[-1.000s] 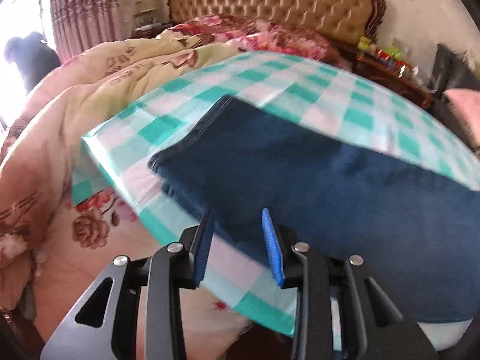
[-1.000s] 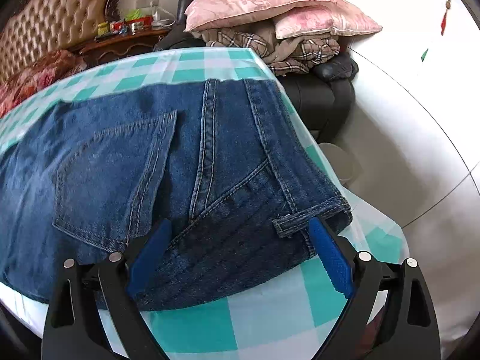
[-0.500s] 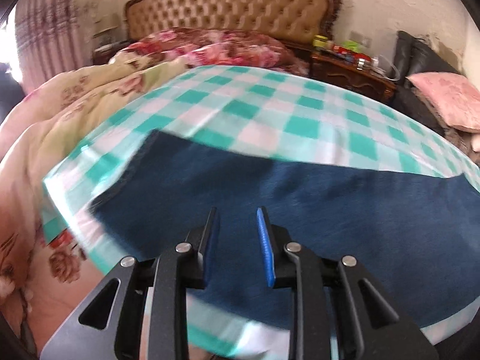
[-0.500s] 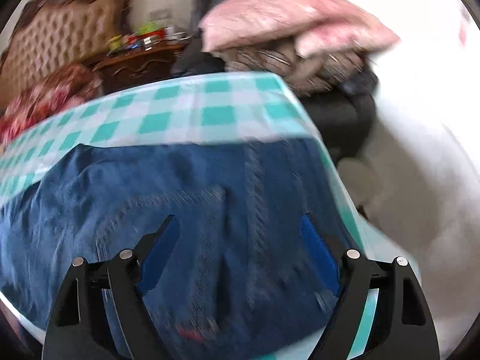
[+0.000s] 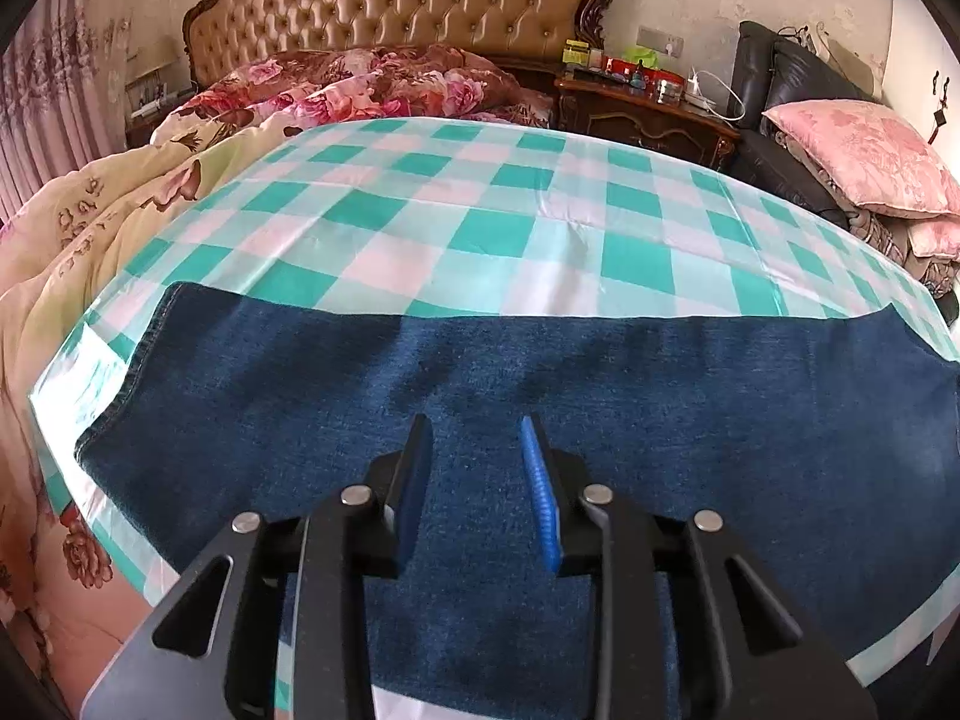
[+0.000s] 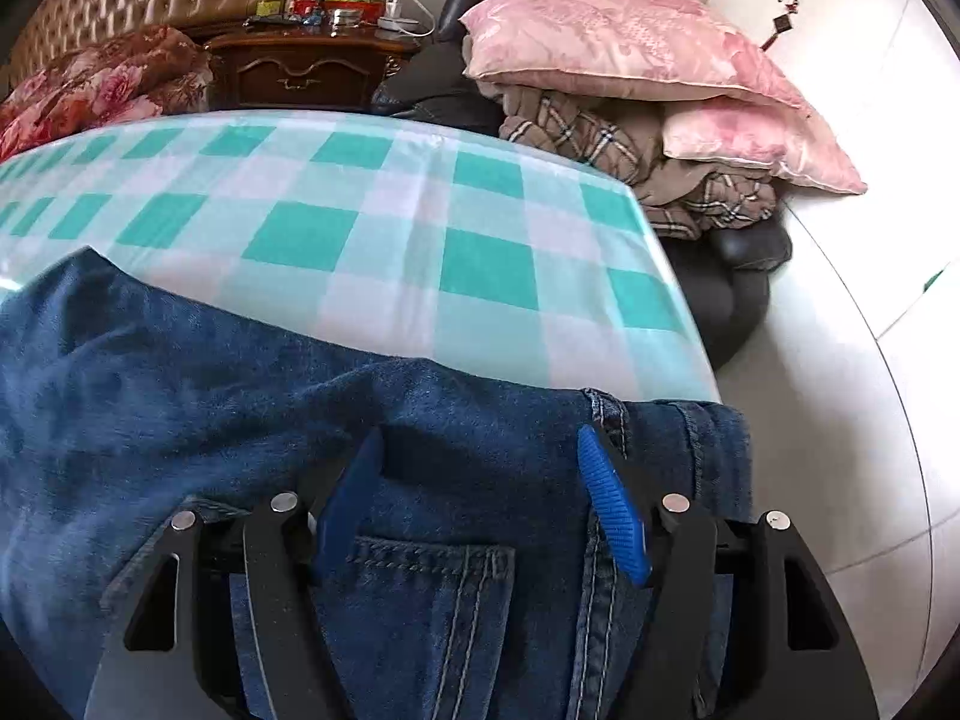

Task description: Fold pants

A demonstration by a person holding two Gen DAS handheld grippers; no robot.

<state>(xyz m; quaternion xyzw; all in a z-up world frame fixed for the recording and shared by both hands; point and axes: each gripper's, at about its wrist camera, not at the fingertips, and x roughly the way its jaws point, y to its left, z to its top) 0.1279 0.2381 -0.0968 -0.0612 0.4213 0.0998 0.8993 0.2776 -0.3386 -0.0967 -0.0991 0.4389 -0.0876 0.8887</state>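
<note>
Now both claws were held apart over the jeans [image 5: 540,384]: left gripper [image 5: 477,474] mid-leg, right gripper [image 6: 480,492] above the pocket [image 6: 420,612], nothing clamped.

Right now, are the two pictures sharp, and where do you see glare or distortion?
Left wrist view: sharp; the jeans and checked cloth bulge from the fisheye lens. Right wrist view: mostly sharp; the white floor glares, and the right gripper shadows the denim.

Pants [image 5: 540,396] dark blue denim; tablecloth [image 5: 480,216] teal-white check; pillow [image 6: 618,42] pink; tool pads [image 6: 612,504] blue.
</note>
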